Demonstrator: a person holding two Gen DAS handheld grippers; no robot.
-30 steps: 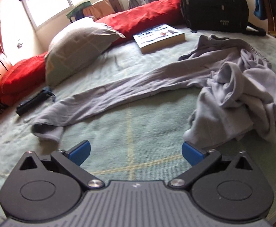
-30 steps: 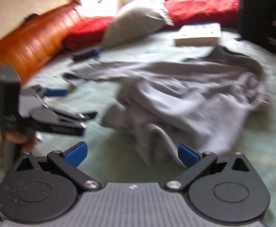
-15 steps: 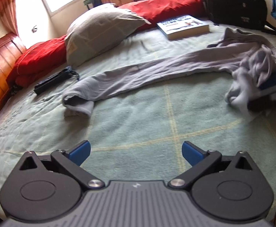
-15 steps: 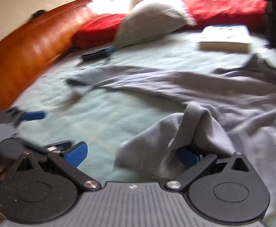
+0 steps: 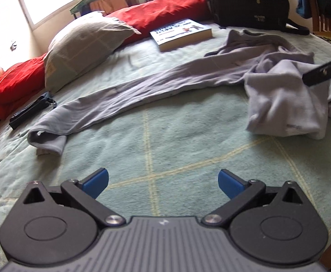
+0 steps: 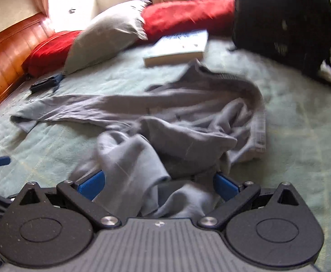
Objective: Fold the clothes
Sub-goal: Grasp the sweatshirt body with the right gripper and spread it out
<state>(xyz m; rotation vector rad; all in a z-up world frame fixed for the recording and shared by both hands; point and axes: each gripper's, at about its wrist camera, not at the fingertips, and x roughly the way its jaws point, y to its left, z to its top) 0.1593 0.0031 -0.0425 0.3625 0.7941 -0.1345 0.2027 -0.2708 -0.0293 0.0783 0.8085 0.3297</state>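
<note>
A grey garment [image 5: 156, 88] lies on the green bedspread [image 5: 165, 140]. One long limb of it stretches left and ends in a cuff [image 5: 48, 139]; the rest is bunched at the right [image 5: 283, 104]. My left gripper [image 5: 163, 182] is open and hovers over bare bedspread, short of the garment. My right gripper [image 6: 158, 185] is open, with a fold of the bunched cloth [image 6: 131, 165] lying between its blue pads [image 6: 90, 184]. In the left wrist view, the right gripper's black finger [image 5: 324, 73] shows against the bunch at the right edge.
A book [image 5: 181, 34] lies behind the garment, beside a grey pillow [image 5: 83, 43] and red cushions [image 5: 165, 9]. A black backpack [image 5: 249, 2] stands at the back right. A small black pouch [image 5: 31, 111] lies near the cuff. A wooden headboard [image 6: 4, 61] runs along the left.
My right gripper has pushed further into the bunched cloth, which now lies between both pads. The left gripper's view has swung back right and closer to the garment.
</note>
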